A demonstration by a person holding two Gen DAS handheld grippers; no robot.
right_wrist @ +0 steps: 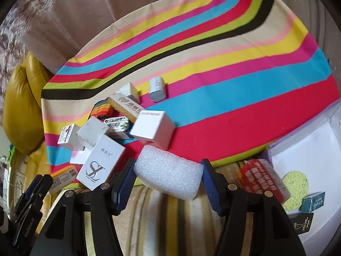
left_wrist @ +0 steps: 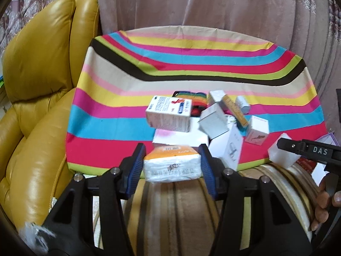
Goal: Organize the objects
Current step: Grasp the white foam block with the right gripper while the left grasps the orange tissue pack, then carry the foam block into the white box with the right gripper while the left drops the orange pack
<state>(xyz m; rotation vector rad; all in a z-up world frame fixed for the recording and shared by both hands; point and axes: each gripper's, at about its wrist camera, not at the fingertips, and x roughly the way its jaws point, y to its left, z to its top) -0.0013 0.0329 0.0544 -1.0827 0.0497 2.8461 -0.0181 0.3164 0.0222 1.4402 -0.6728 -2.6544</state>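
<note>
So the left tongs (left_wrist: 172, 166) are clamped on a soft tissue pack (left_wrist: 172, 169), white plastic wrap with an orange top, ribbed blue pads (left_wrist: 136, 166) pressing in on both short ends, held up just off the near edge of the desk (left_wrist: 102, 149). The right tongs (right_wrist: 168, 179) are squeezing a chunky white foam block (right_wrist: 169, 176), bumpy open-cell texture, rounded corners, also hanging over the near edge. The desk itself is covered in a smooth striped cloth (right_wrist: 234, 89), red, blue, pink, yellow, lime, black bands. The rest of the pile sits in a loose heap in the middle: mostly small glossy cardboard boxes, a tall white one with an SL logo (right_wrist: 100, 164), a white cube (right_wrist: 152, 129), a long yellow carton (right_wrist: 125, 106) leaning across others, and a little grey-blue pack (right_wrist: 157, 89) off by itself. To the right there's a white tray (right_wrist: 315, 149) with a round yellow sponge (right_wrist: 295, 183) and a red packet (right_wrist: 260, 177) at its edge. Shiny mustard leather armchair (left_wrist: 42, 106) on the left, pinkish curtain (left_wrist: 191, 4) behind.
</note>
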